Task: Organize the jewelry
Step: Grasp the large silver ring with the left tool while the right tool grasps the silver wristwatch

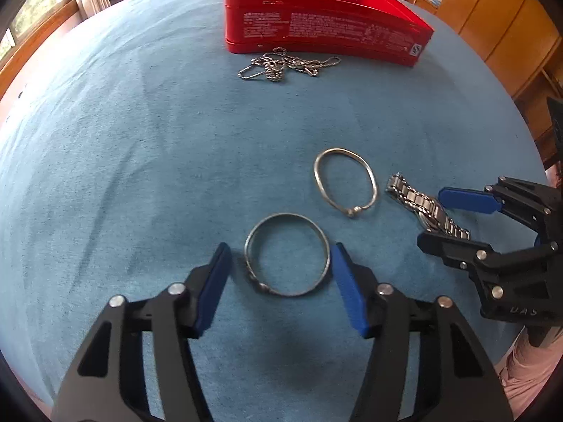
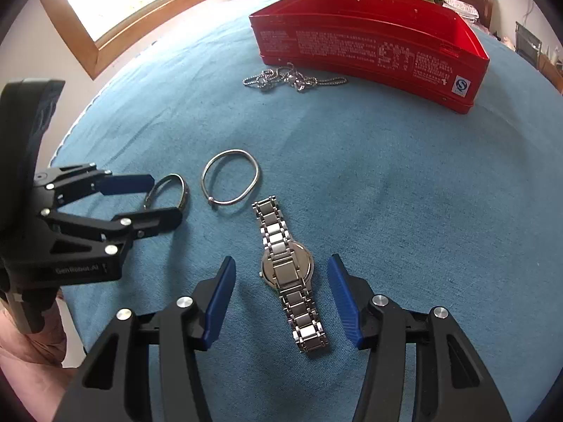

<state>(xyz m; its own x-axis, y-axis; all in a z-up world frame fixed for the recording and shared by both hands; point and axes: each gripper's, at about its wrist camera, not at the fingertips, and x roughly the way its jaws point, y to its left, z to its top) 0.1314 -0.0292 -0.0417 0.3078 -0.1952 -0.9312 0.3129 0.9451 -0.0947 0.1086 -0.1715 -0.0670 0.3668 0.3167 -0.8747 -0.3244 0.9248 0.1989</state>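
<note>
- Blue cloth covers the worktop (image 1: pixel 140 147), with a window on one side and wooden cupboards on the other.
- An open red tin (image 1: pixel 316 10) stands at the far edge; a tangled ball chain (image 1: pixel 285 63) lies just in front of it, touching nothing else.
- Nearer lie three pieces in a row: a patterned bangle (image 1: pixel 286 255), a thin wire bangle (image 1: pixel 345 181) beside it, and a steel watch (image 2: pixel 286 270) face down with its strap stretched out.
- The left claw (image 1: pixel 281 274) is open, its blue pads (image 1: pixel 214 285) on either side of the patterned bangle; the right-hand pad is at the rim, while the left-hand one shows a sliver of cloth before it.
- The right claw (image 2: pixel 279 288) is open too, with clear cloth between each pad and the watch case.
- No piece is lifted yet, and the tin looks empty from these views.
- Judged step: take up the bangle and the watch at once, then carry them to the tin.
- For the bangle, the pads should sit low on the cloth and meet the ring across its widest line, or it may squirt out sideways.
- For the watch, closing on the round case rather than the loose links should hold it steadier; the strap will likely droop when raised.
</note>
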